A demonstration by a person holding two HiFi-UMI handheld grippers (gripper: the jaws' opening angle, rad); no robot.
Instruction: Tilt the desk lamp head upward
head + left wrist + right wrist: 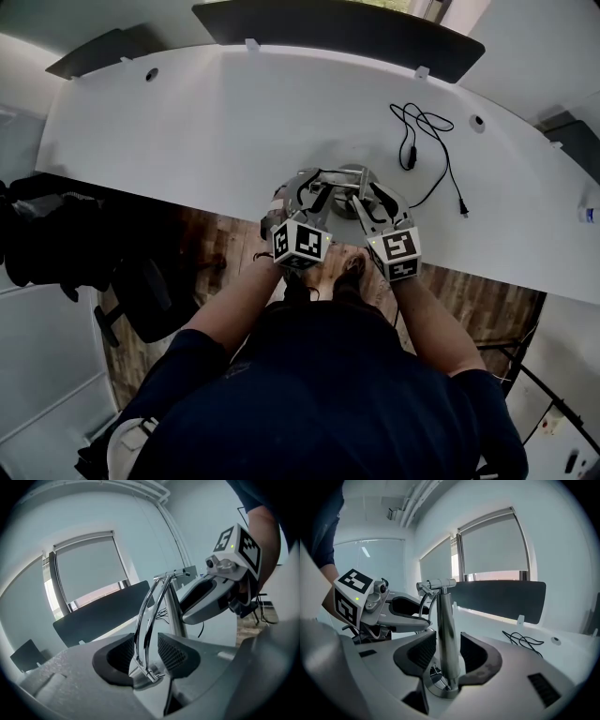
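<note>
Okay so left gripper (pixel 146 654) is spread around the lamp's chrome arm (pixel 149 616), right gripper (pixel 443 660) spread around its post (pixel 446 634)

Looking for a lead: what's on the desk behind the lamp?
A loose black cable with a plug lies there; farther back, a dark screen. The left gripper and right gripper hide the desk at the foot of the lamp.

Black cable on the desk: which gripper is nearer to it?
Right. The right gripper straddles the lamp post, on the side toward the black cable; the left gripper sits across the post, farther away.
</note>
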